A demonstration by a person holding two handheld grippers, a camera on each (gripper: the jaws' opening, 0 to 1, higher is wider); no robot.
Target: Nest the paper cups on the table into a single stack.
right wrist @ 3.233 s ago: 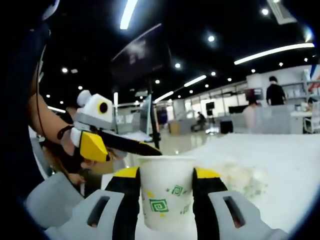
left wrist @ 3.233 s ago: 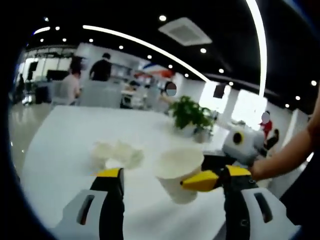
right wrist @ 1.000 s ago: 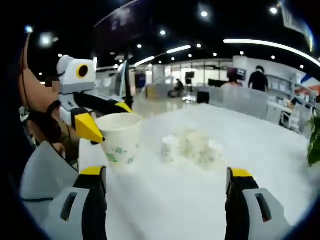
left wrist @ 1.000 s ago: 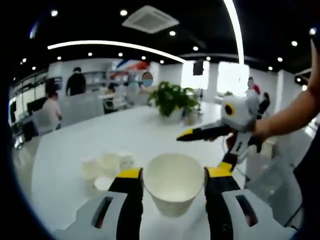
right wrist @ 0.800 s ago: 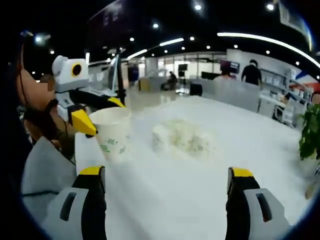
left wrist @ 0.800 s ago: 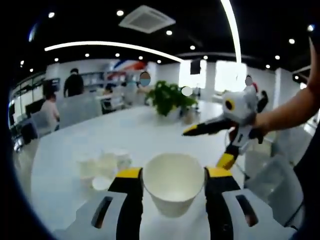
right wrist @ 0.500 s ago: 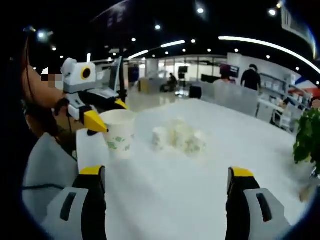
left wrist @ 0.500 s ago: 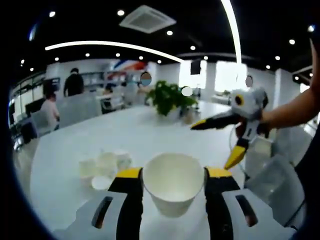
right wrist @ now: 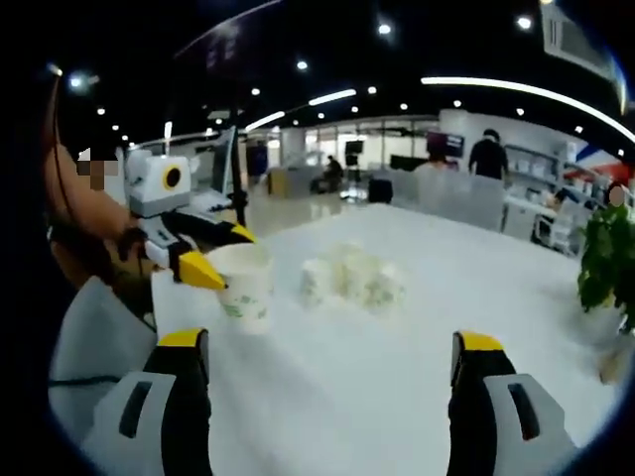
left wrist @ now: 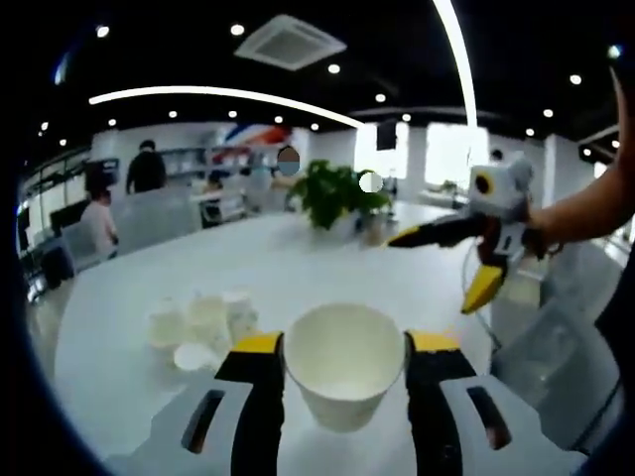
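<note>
In the left gripper view my left gripper (left wrist: 344, 349) is shut on a white paper cup (left wrist: 343, 364), held upright with its mouth open towards me. A cluster of several paper cups (left wrist: 203, 322) stands on the white table (left wrist: 298, 268) to the left of it. My right gripper (left wrist: 466, 266) hangs open at the right, held by a hand. In the right gripper view my right gripper (right wrist: 322, 347) is open with nothing between its jaws. The left gripper (right wrist: 203, 253) holds the cup (right wrist: 243, 288) with green marks at the left, and the cup cluster (right wrist: 352, 278) sits mid-table.
A potted green plant (left wrist: 335, 193) stands at the table's far side, seen also as a plant (right wrist: 605, 263) at the right. People sit and stand at desks (left wrist: 149, 193) in the background. The table's near edge (right wrist: 164, 297) runs beside the held cup.
My right gripper has let go of the cup and opened wide; my left gripper has shut on it. The right gripper has drawn back to the right, away from the cup.
</note>
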